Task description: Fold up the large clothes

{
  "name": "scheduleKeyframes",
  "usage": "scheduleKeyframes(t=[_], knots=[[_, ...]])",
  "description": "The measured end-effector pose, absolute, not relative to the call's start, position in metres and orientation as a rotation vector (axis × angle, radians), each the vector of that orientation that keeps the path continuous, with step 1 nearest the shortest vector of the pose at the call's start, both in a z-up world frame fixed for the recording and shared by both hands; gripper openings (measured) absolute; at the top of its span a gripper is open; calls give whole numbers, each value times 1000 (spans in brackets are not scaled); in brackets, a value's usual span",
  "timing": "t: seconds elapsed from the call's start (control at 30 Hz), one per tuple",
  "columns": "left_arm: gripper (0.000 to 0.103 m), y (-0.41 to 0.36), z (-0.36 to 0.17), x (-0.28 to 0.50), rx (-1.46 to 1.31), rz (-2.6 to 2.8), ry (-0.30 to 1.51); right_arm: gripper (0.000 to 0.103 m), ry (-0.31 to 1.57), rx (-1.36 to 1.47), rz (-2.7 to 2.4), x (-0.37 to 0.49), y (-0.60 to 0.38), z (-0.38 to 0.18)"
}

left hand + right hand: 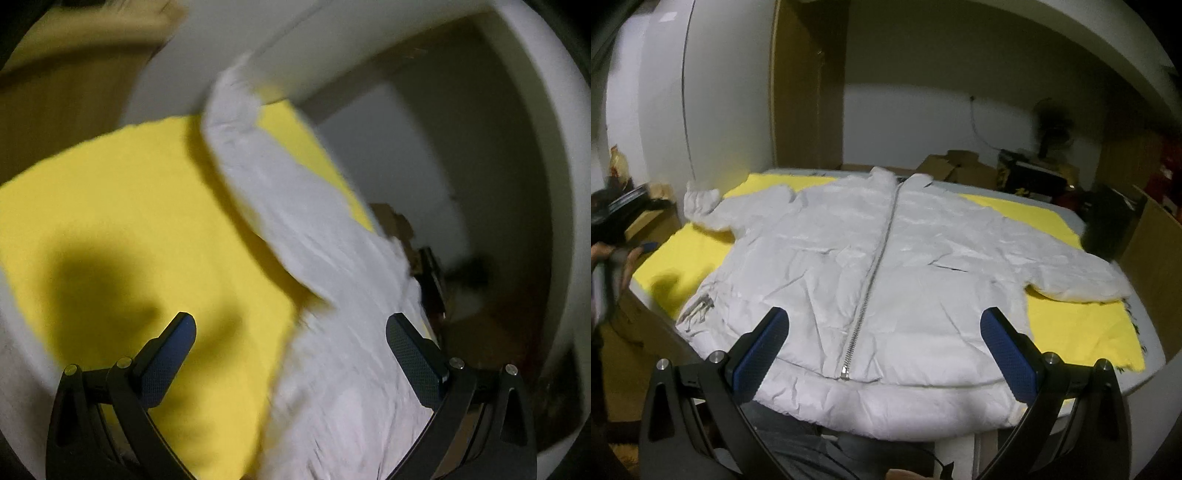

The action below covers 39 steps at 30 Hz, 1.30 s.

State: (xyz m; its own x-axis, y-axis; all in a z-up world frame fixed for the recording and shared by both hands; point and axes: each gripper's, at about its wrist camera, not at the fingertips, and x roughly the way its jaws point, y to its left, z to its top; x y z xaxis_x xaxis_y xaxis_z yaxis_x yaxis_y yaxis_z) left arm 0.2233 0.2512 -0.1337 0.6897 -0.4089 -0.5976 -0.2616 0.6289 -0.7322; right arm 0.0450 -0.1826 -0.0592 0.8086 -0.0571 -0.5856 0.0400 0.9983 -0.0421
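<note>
A white puffer jacket (pixel 886 266) lies face up and spread flat on a yellow cloth (pixel 1078 325) over a table, silver zipper (pixel 875 273) closed, both sleeves out to the sides. My right gripper (pixel 882 347) is open, above the jacket's near hem. In the blurred left wrist view, my left gripper (pixel 291 354) is open over the yellow cloth (pixel 147 206), with one jacket sleeve (pixel 295 221) running away from its right finger. The left gripper also shows at the left edge of the right wrist view (pixel 631 247), beside the left sleeve cuff (pixel 700 203).
The grey table edge (pixel 1156 354) rims the cloth. Cardboard boxes (pixel 960 166) and a fan (pixel 1052 129) stand behind the table. A wooden door frame (pixel 809 92) rises at the back. A white wall (pixel 657 110) stands on the left.
</note>
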Motion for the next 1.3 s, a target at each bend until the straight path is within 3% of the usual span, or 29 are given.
scheduleKeyframes(t=[0.33, 0.67, 0.73, 0.8, 0.87, 1.0, 1.13, 1.3], knots=[[103, 282, -191, 349, -1014, -82, 919, 103, 619, -44, -90, 88, -203, -30], [96, 306, -181, 396, -978, -49, 839, 103, 740, -19, -80, 129, -205, -55], [84, 304, -180, 403, -944, -62, 866, 103, 762, -22, -63, 137, -199, -60], [37, 302, -177, 403, -897, -64, 873, 103, 782, -50, -43, 144, -190, -65], [10, 303, -174, 404, -843, -29, 873, 103, 786, -58, -22, 149, -183, -68], [9, 302, -164, 399, -763, -51, 835, 103, 800, -56, 78, 168, -170, -73], [9, 283, -128, 386, -550, -69, 676, 103, 1020, -70, 217, 206, -151, -102], [9, 252, -80, 356, -388, -91, 507, 103, 993, 14, 73, 287, -154, -91]])
